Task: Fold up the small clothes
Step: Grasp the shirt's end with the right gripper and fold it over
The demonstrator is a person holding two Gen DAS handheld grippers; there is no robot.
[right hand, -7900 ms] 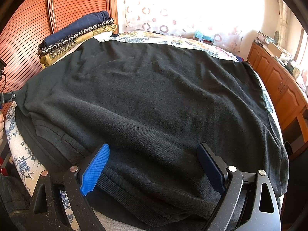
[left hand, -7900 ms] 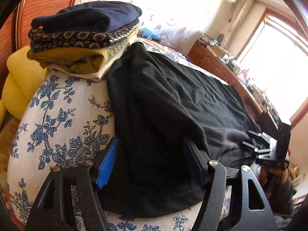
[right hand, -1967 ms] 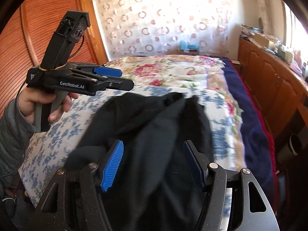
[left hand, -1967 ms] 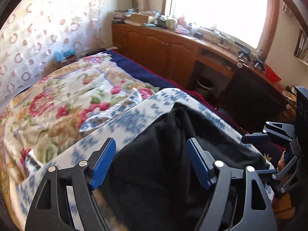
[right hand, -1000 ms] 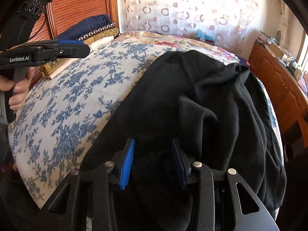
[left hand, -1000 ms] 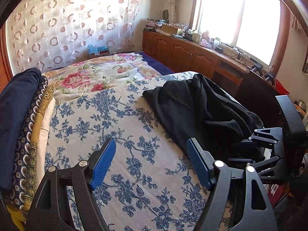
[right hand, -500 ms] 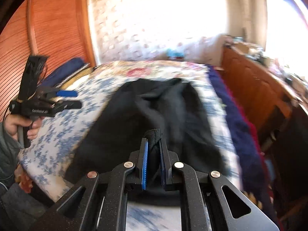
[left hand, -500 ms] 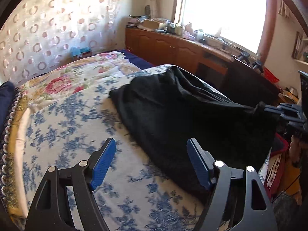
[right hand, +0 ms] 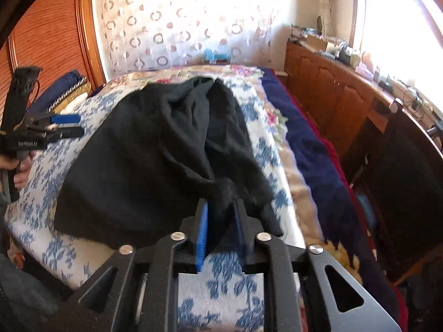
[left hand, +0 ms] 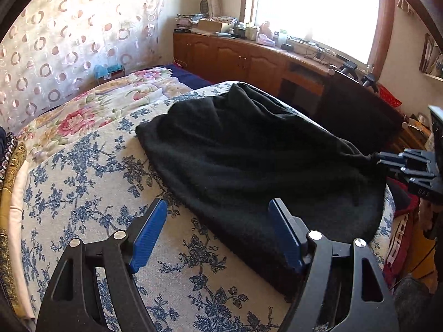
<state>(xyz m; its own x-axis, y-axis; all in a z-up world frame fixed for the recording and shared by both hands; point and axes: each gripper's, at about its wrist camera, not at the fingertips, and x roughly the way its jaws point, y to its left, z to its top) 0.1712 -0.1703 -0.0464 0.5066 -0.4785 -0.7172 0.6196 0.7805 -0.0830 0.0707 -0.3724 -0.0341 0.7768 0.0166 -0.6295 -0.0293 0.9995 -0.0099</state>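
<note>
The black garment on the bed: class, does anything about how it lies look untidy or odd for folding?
Yes. The black garment lies bunched and creased, askew across the blue-flowered bedspread, not flat. One corner is drawn up between the pads of the right gripper, whose jaws are opening. The left gripper is open and empty.

Black garment on a blue-flowered cream bed cover

The fingers carry blue pads; beyond lie a pink-and-green floral quilt, a navy blanket and a ring-patterned curtain.

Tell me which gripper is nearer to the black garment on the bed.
Right. The right gripper has a fold of the black garment between its opening jaws; the left gripper hovers open beside its edge.
</note>
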